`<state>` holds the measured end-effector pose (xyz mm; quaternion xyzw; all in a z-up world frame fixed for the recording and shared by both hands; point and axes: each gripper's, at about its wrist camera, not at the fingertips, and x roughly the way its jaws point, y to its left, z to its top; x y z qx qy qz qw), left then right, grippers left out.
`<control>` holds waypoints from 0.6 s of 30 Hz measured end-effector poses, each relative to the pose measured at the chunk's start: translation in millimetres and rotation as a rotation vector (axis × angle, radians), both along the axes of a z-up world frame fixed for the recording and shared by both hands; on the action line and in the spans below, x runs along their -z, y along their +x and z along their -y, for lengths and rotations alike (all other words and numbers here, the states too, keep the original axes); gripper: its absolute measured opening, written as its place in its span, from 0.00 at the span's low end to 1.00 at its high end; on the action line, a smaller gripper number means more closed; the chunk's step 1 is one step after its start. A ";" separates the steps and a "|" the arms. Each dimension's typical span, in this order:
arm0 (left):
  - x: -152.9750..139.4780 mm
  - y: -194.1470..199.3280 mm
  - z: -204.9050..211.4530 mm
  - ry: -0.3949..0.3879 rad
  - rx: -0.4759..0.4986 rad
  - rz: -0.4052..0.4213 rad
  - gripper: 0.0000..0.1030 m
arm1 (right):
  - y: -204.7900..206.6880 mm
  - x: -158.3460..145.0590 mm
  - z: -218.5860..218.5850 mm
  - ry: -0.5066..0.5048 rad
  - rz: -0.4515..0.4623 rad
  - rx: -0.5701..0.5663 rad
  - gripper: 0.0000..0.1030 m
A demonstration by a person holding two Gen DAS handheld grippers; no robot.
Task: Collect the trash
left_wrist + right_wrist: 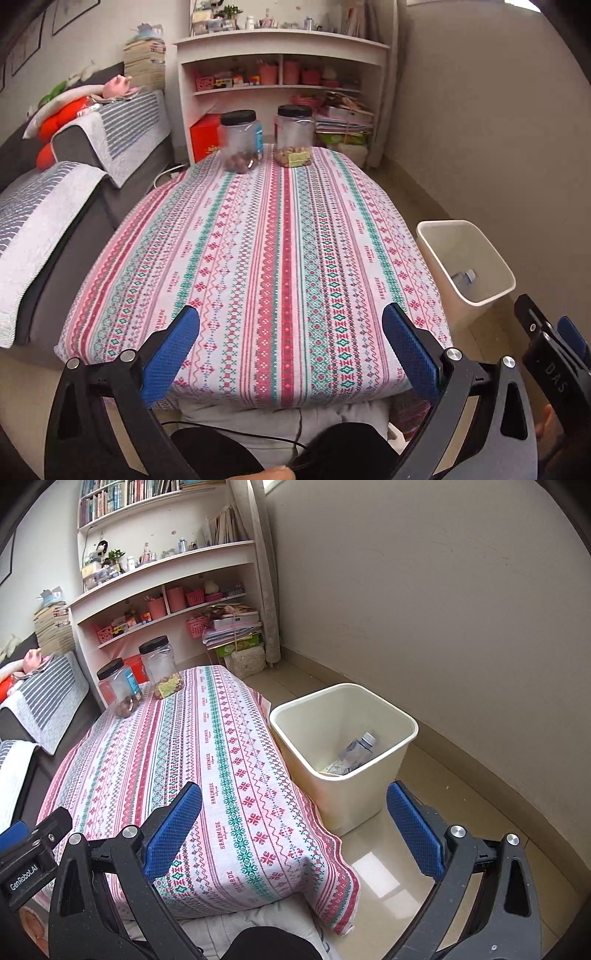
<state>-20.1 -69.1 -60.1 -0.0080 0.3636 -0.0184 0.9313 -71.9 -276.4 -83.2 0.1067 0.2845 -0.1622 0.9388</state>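
A cream waste bin (369, 790) stands on the floor to the right of the low table; in the left wrist view the bin (443, 266) is at the right edge. Inside it lies a clear plastic bottle (356, 751), seen smaller as the bottle (464, 277), on top of other scraps. My left gripper (291, 325) is open above the near edge of the patterned tablecloth (258, 258), nothing between its blue pads. My right gripper (294, 805) is open too, held over the table's right corner, short of the bin. Its side shows as the right gripper (554, 343) in the left wrist view.
Two clear jars with black lids (242, 142) (294, 136) stand at the table's far end. A grey sofa with striped covers (55, 206) runs along the left. A white shelf unit (280, 85) stands behind the table. A wall (461, 609) bounds the right. The person's dark-clad legs (332, 454) are below.
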 end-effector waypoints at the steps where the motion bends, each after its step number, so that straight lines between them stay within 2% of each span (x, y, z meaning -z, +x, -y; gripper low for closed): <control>1: -1.1 -0.5 -0.9 -0.001 -0.005 0.004 0.93 | -0.1 -0.5 -0.2 0.001 0.001 -0.002 0.93; 12: -11.3 -7.4 -9.0 -0.050 -0.026 0.042 0.93 | 0.0 -5.6 -4.1 -0.005 0.006 -0.025 0.93; 18: -14.2 -9.7 -3.9 -0.028 -0.017 0.045 0.93 | 0.9 -9.7 -7.7 -0.014 0.010 -0.031 0.93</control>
